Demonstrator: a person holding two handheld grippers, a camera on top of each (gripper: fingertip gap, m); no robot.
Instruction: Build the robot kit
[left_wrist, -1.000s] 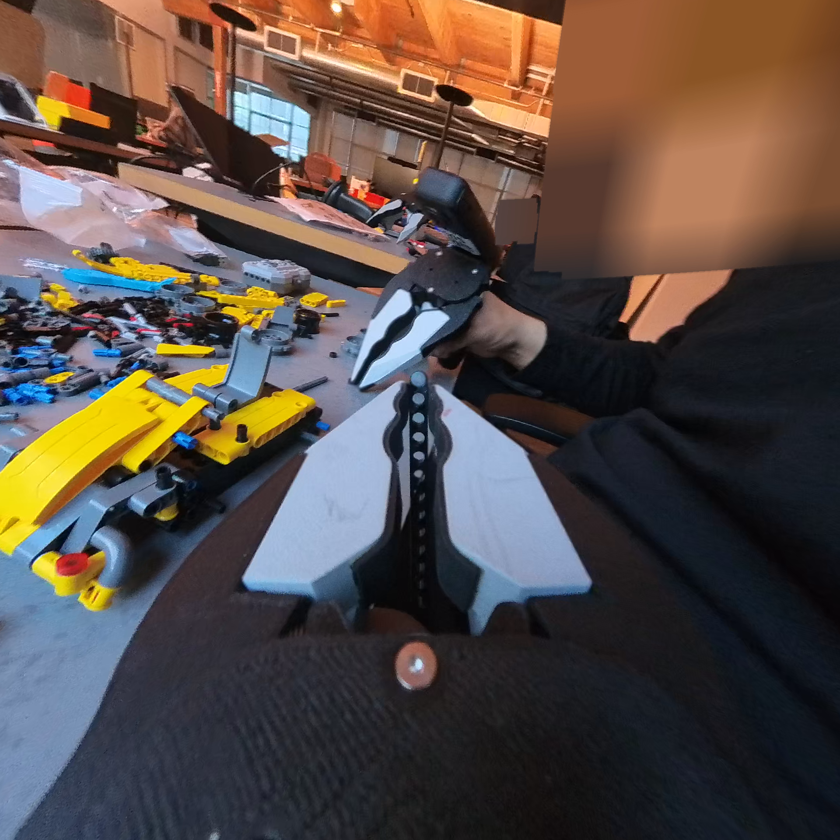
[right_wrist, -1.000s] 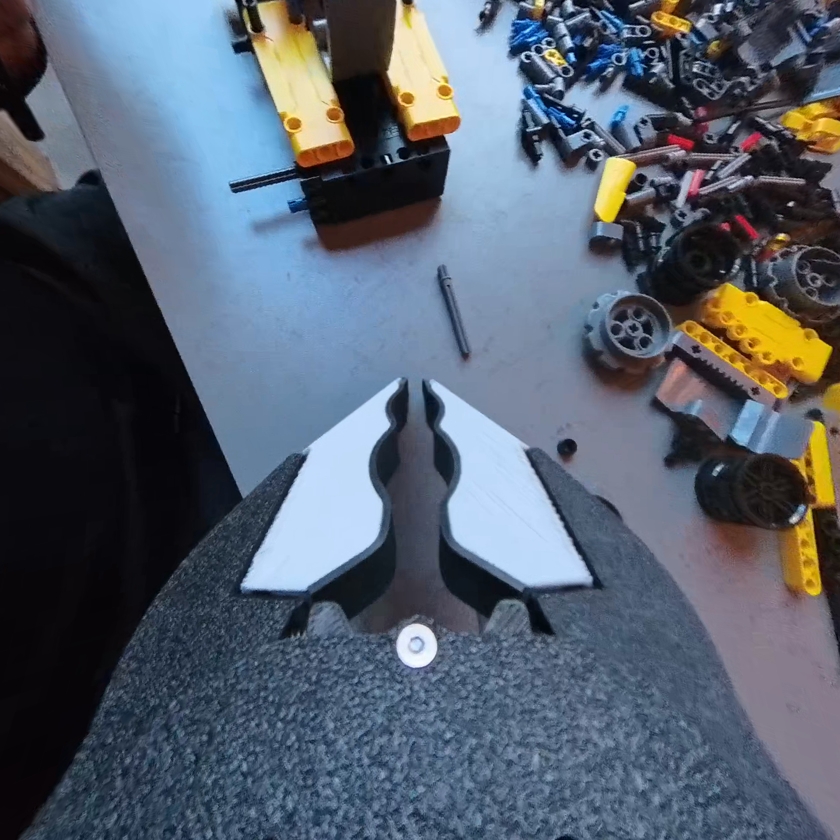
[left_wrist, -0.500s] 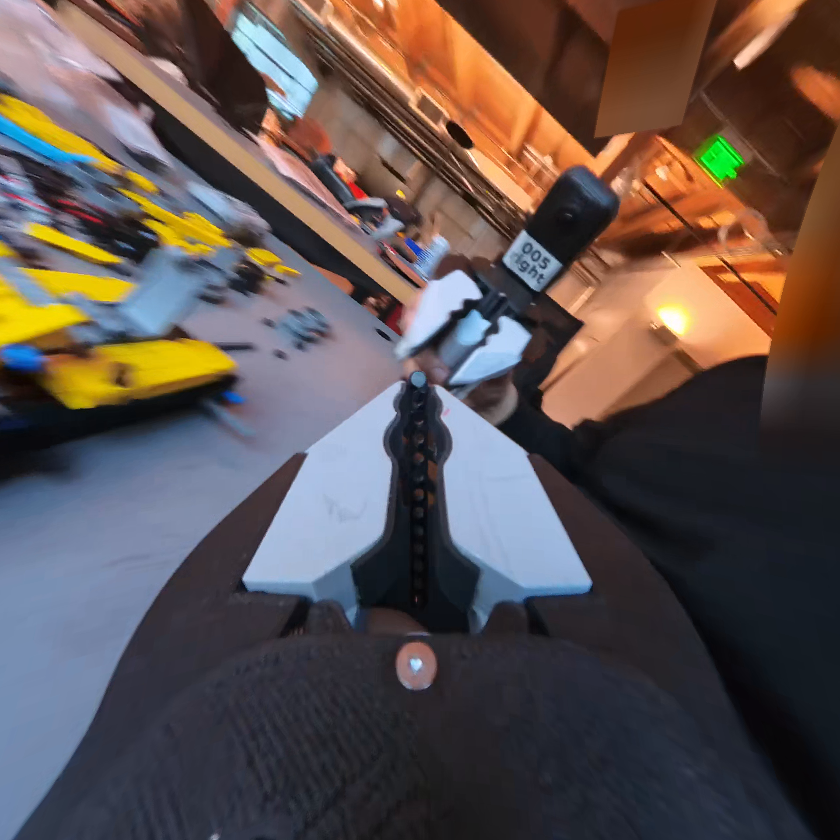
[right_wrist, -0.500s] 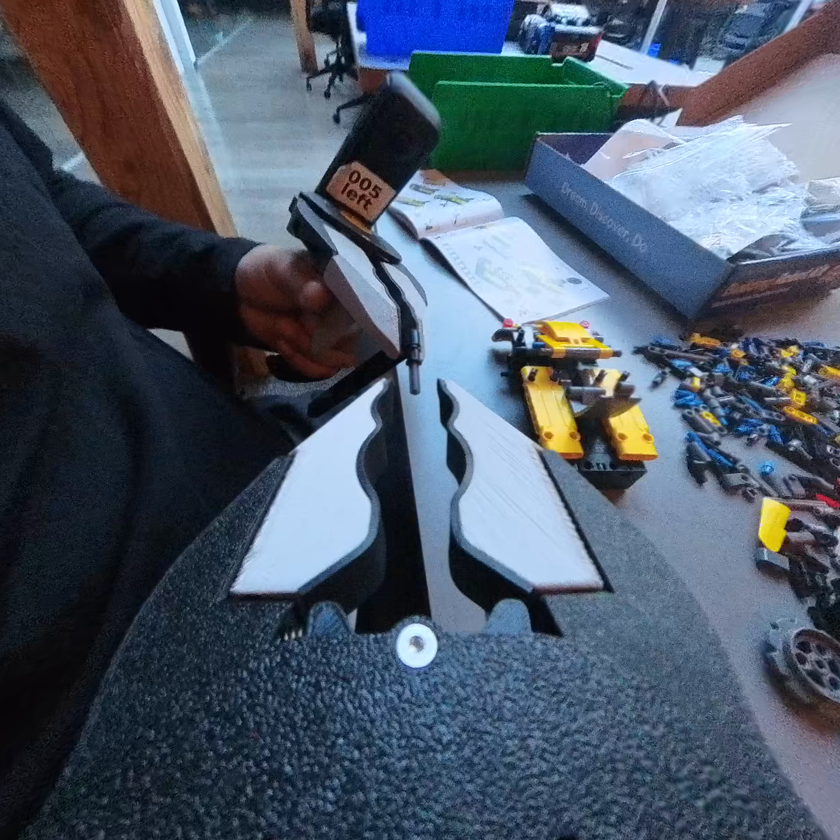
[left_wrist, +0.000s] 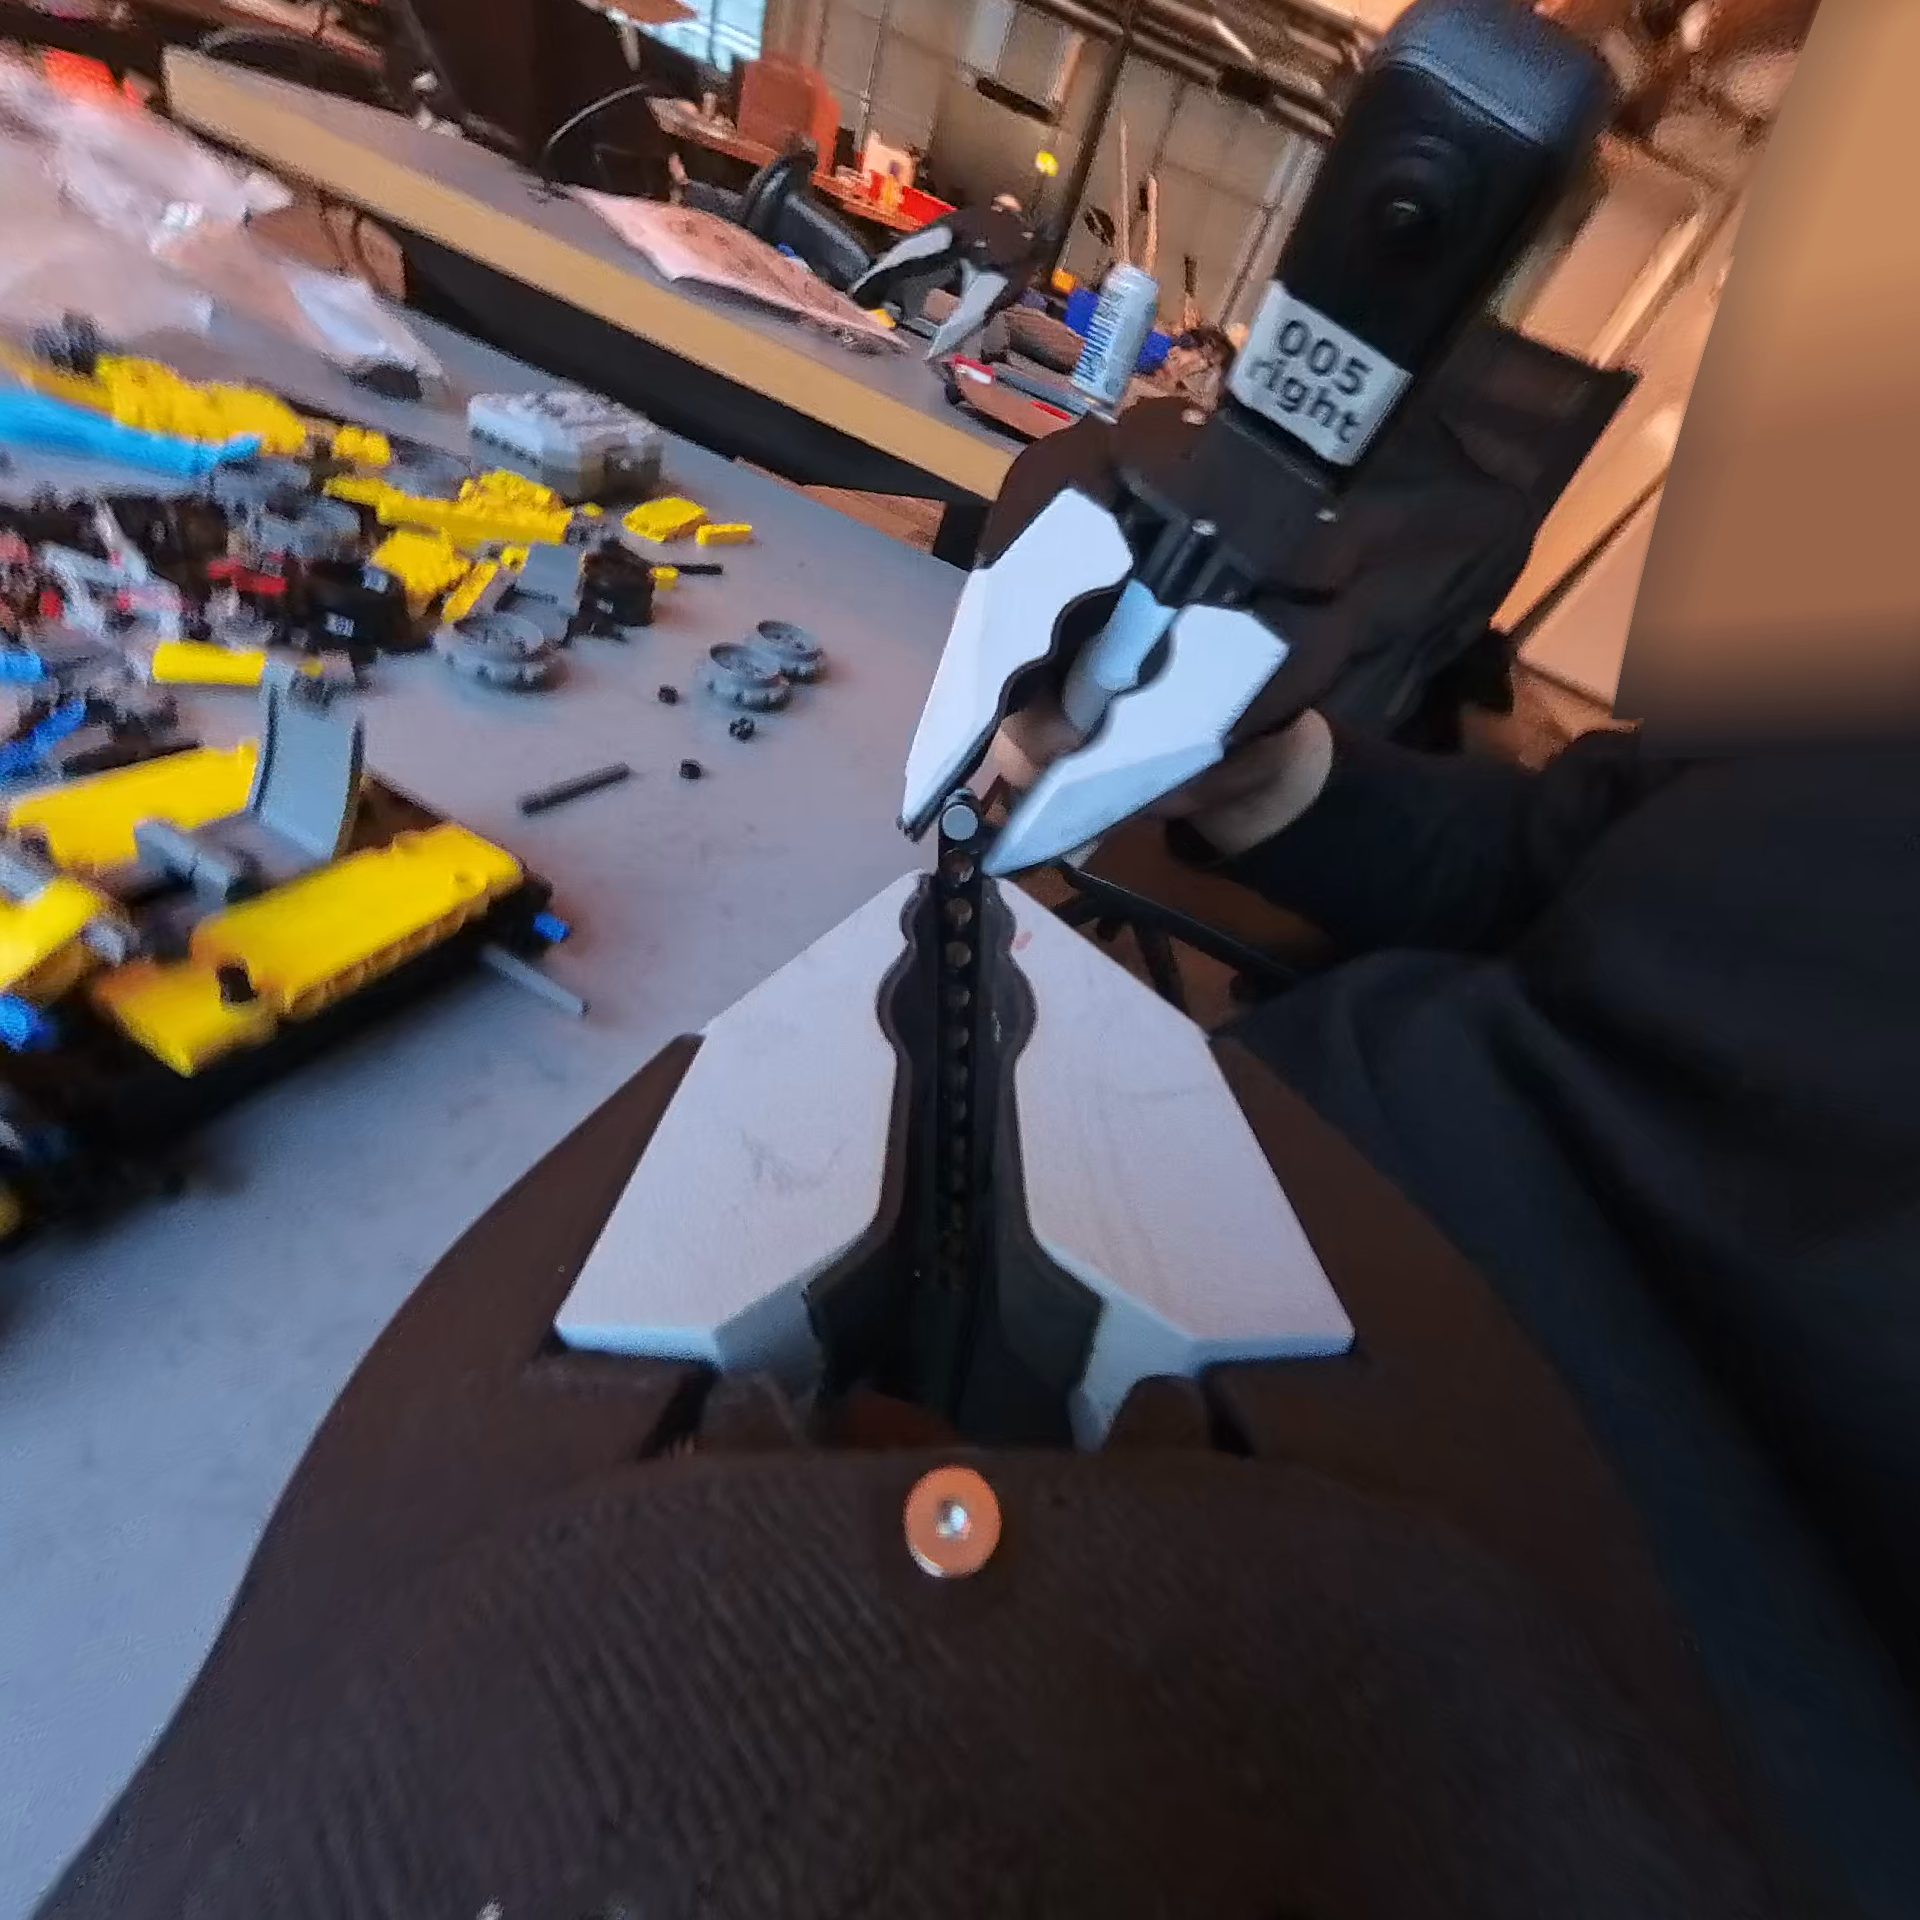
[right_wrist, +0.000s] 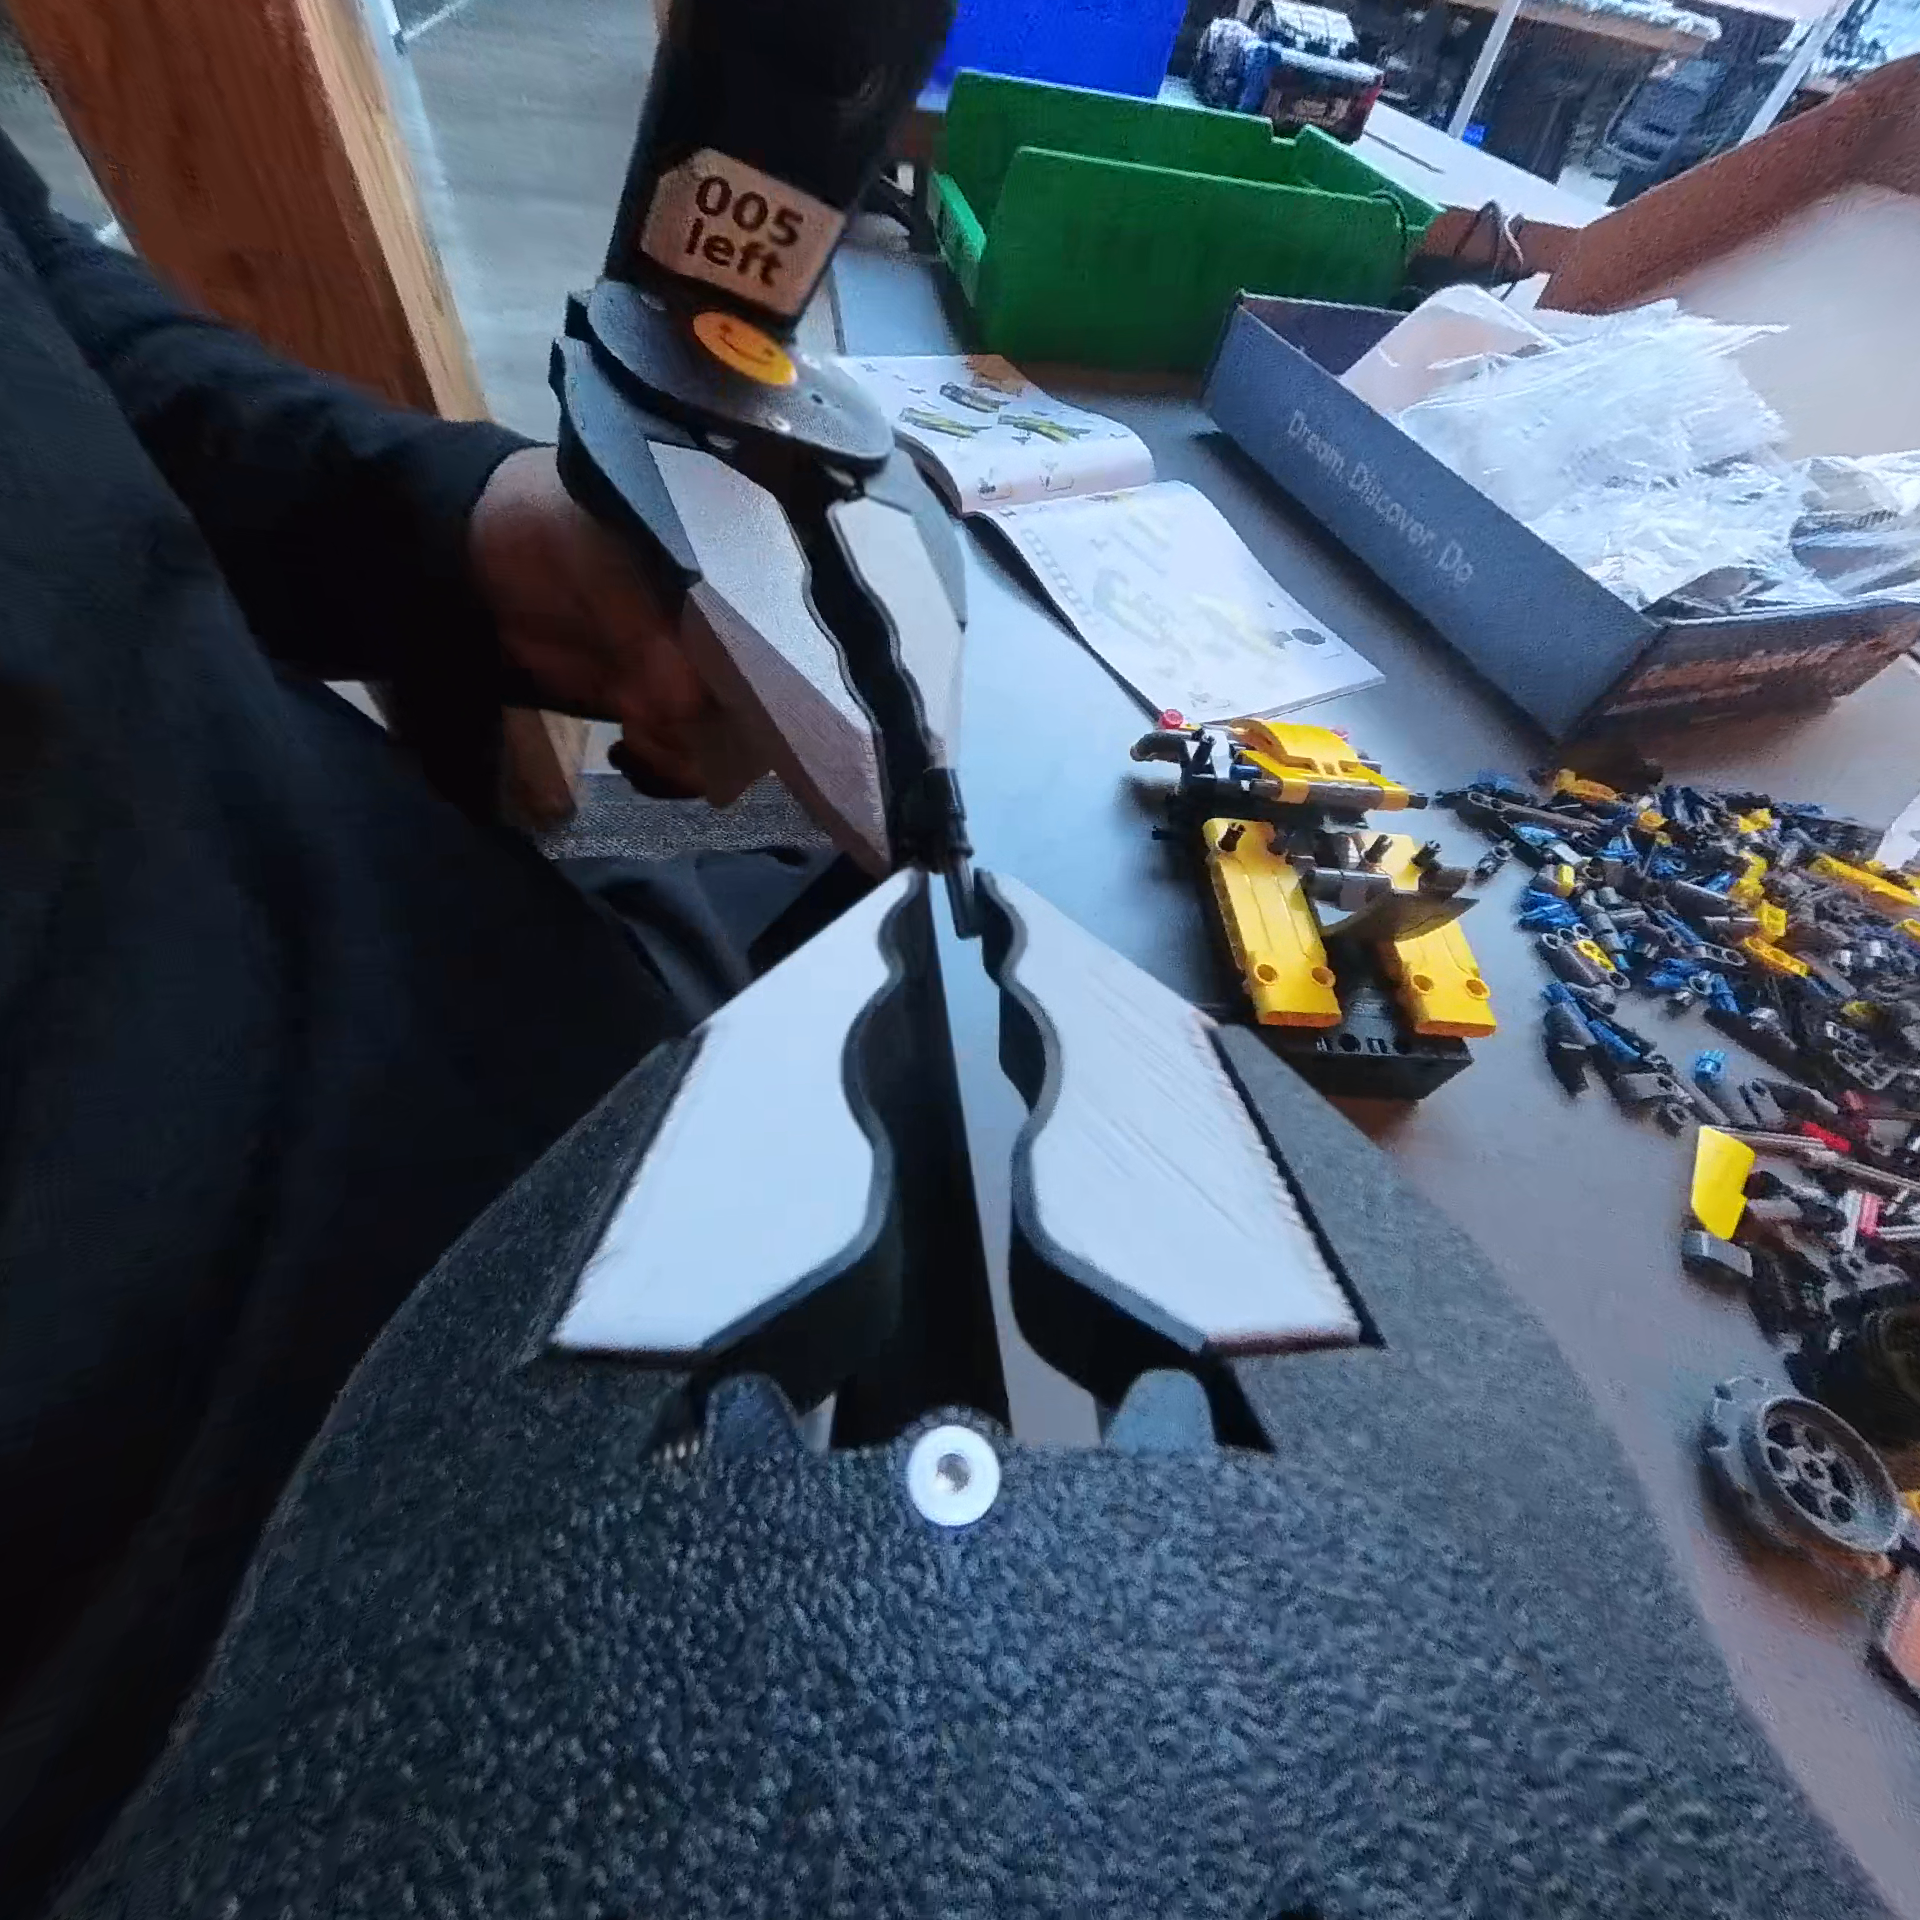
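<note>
The grey counter (right_wrist: 1091, 727) is carrying a yellow model (right_wrist: 1340, 935) at three o'clock. Above its edge, the left gripper (left_wrist: 958, 914) is pinching a black holed beam (left_wrist: 956, 1039) lengthwise toward twelve o'clock, its tip sitting between the right gripper (right_wrist: 956, 904)'s slightly spread fingers (right_wrist: 1143, 1132).

A long black perforated beam (left_wrist: 954, 1039), studded with a row of holes, is clamped edge-on in the left gripper (left_wrist: 956, 894); its tip pokes between the parted fingers (left_wrist: 1101, 769) of the right gripper (right_wrist: 951, 888), above the table (left_wrist: 727, 852).
</note>
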